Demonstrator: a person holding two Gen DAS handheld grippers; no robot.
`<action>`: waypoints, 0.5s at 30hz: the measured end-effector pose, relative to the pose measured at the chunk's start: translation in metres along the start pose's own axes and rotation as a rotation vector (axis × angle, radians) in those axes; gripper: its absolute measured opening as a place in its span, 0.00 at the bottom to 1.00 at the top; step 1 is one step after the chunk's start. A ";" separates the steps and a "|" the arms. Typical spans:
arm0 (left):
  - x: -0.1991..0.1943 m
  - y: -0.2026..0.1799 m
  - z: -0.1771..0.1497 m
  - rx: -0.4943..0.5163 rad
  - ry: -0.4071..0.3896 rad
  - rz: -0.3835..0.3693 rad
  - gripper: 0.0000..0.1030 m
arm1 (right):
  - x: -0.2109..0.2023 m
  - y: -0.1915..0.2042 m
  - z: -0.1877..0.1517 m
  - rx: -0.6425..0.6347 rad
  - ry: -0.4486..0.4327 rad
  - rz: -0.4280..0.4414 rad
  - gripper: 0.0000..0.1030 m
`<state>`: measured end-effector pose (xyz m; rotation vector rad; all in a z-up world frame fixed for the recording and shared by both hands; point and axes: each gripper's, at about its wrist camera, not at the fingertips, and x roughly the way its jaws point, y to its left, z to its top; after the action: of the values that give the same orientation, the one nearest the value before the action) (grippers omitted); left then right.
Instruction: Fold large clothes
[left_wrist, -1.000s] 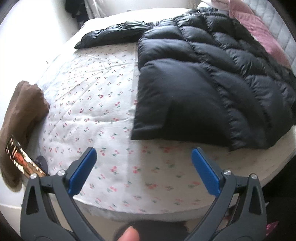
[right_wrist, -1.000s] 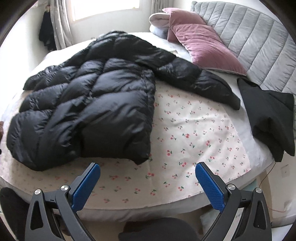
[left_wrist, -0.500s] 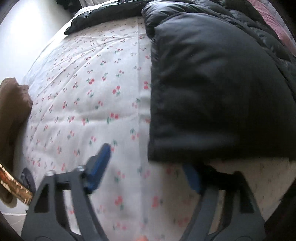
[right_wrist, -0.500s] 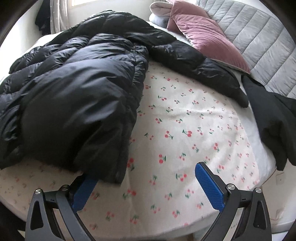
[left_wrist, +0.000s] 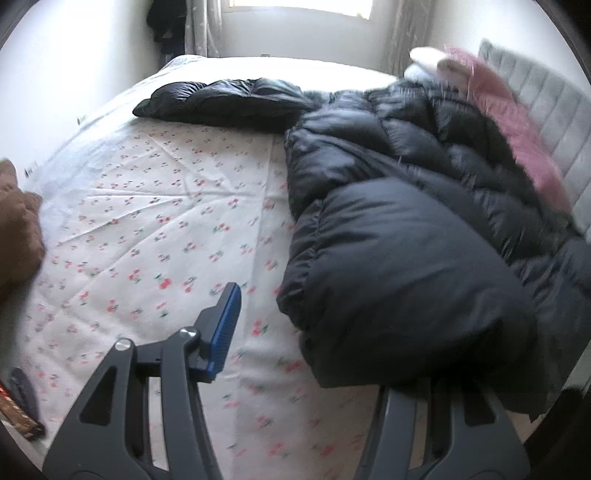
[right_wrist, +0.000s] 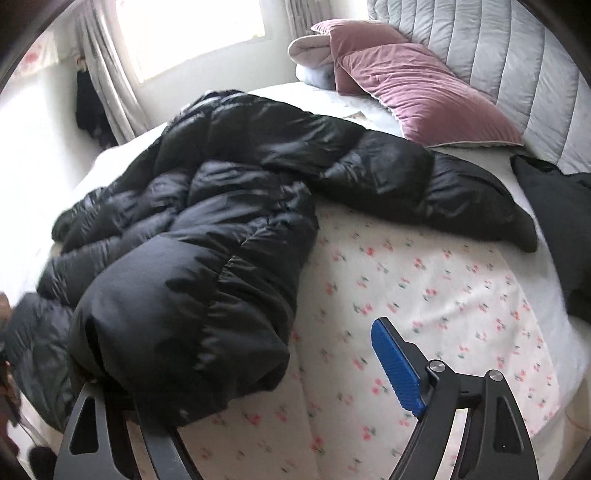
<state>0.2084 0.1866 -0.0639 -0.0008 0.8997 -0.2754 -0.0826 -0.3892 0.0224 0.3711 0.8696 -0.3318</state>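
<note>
A black puffer jacket (left_wrist: 406, 258) lies on the cherry-print sheet (left_wrist: 147, 229), its bottom hem lifted and bulging toward the collar. One sleeve (left_wrist: 221, 99) stretches left; the other sleeve (right_wrist: 461, 199) stretches right. My left gripper (left_wrist: 306, 354) has its jaws still wide apart at the hem's left corner; the left finger (left_wrist: 221, 328) shows, the right one is hidden under the jacket. My right gripper (right_wrist: 251, 380) stands likewise at the hem's right corner (right_wrist: 177, 332); its right finger (right_wrist: 395, 365) is bare and its left one is hidden under the fabric.
A pink pillow (right_wrist: 417, 92) and grey padded headboard (right_wrist: 498, 62) are at the bed's head. A dark folded garment (right_wrist: 557, 206) lies at the right edge. A brown garment (left_wrist: 14, 229) hangs at the left edge. A window with curtains (right_wrist: 192, 33) is behind.
Both grippers slid one finger under the jacket's hem corners and lifted; the hem has risen and bunched toward the collar. Both views have tilted up toward the window.
</note>
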 end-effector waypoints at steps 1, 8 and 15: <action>0.002 0.001 0.004 -0.021 0.000 -0.022 0.54 | 0.001 0.000 0.000 0.016 0.001 0.016 0.83; 0.037 -0.009 0.003 -0.032 0.071 -0.042 0.54 | 0.037 0.004 -0.010 0.107 0.068 0.093 0.77; 0.050 0.004 -0.006 -0.154 0.103 -0.059 0.06 | 0.062 -0.005 -0.027 0.189 0.159 0.093 0.10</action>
<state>0.2346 0.1787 -0.1067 -0.1573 1.0224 -0.2626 -0.0663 -0.3897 -0.0432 0.6173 0.9762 -0.3022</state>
